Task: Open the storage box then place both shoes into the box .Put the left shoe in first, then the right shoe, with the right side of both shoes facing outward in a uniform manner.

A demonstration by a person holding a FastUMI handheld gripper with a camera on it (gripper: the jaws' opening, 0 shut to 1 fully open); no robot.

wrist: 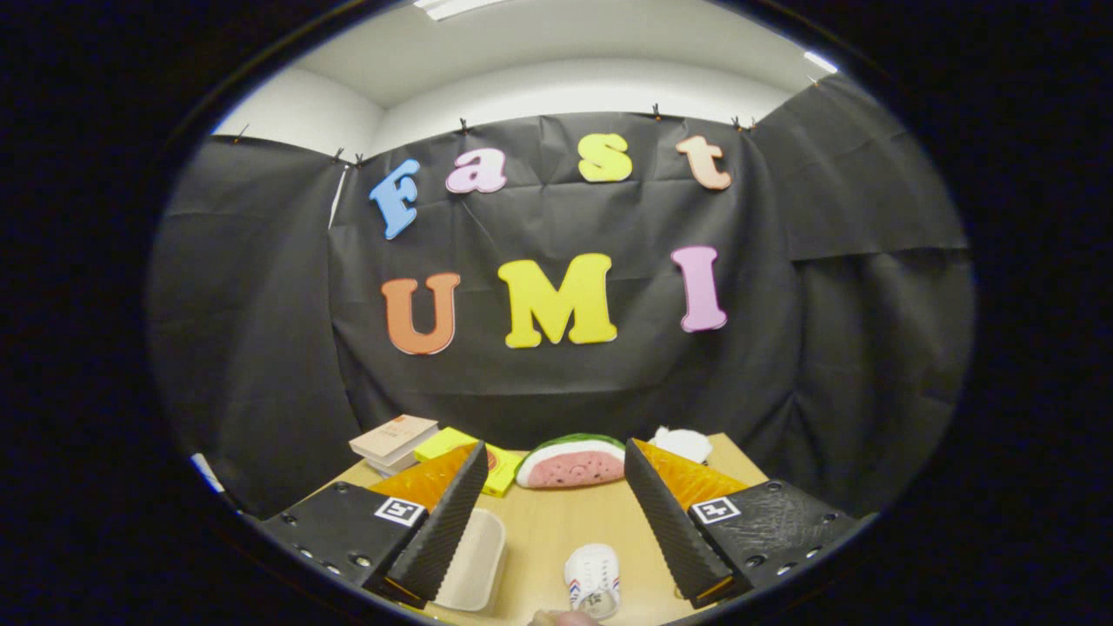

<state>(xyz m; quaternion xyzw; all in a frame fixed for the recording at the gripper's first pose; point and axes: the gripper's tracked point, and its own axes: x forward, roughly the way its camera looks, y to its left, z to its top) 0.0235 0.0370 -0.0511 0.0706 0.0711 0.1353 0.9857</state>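
gripper view: gripper open, watermelon slice beyond fingers

No readable text; square coded markers on hand-held gripper (book cover illegible).

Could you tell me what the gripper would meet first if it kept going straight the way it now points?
The gripper is open with nothing between its fingers. Straight ahead, the first thing is probably the watermelon slice toy near the table's far edge, though it may pass above it to the black cloth wall; depth is unclear.
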